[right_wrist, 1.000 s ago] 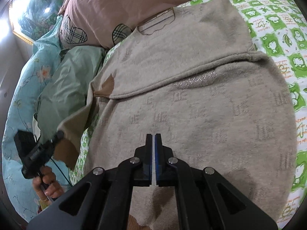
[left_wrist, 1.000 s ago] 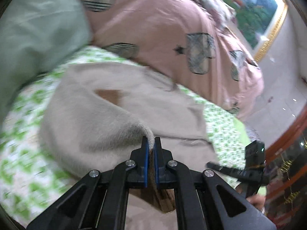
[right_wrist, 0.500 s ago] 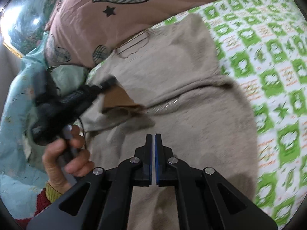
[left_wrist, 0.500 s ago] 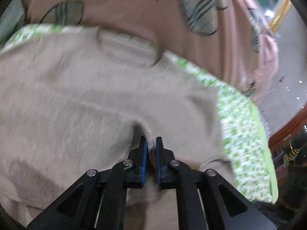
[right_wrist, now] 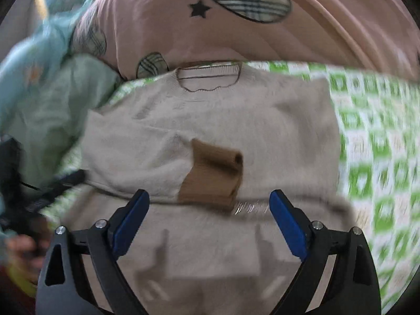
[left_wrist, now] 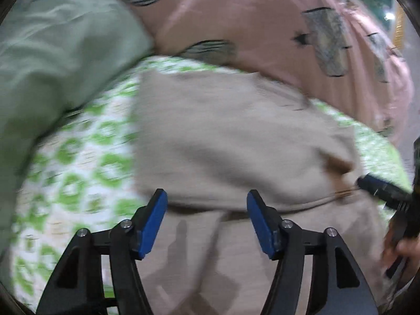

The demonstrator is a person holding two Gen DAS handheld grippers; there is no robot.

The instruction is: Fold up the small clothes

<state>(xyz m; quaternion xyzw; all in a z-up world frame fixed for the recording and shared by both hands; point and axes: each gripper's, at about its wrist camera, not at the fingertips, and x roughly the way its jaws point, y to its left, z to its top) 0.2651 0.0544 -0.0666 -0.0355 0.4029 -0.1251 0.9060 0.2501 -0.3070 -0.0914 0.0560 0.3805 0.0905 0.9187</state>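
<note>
Left wrist view: beige sweater (left_wrist: 236, 136) lying on the green-and-white bed sheet (left_wrist: 86, 162), a bit blurry.
Left claw (left_wrist: 207, 218) is spreading its jaws, nothing pinched, just hanging over the sweater's folded edge; pink pillow (left_wrist: 262, 26) behind, green pillow (left_wrist: 60, 52) off to one side.

Right wrist view: same sweater, collar (right_wrist: 208, 77) toward the pink pillow, brown cuff (right_wrist: 214, 176) folded across the middle.
Right claw (right_wrist: 210, 212) is opening too, jaws wide, empty.

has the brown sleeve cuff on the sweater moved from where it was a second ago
Yes. In the right wrist view the brown cuff now lies folded across the middle of the beige sweater, below its neckline; earlier it sat at the sweater's left edge near the green pillow.
</note>
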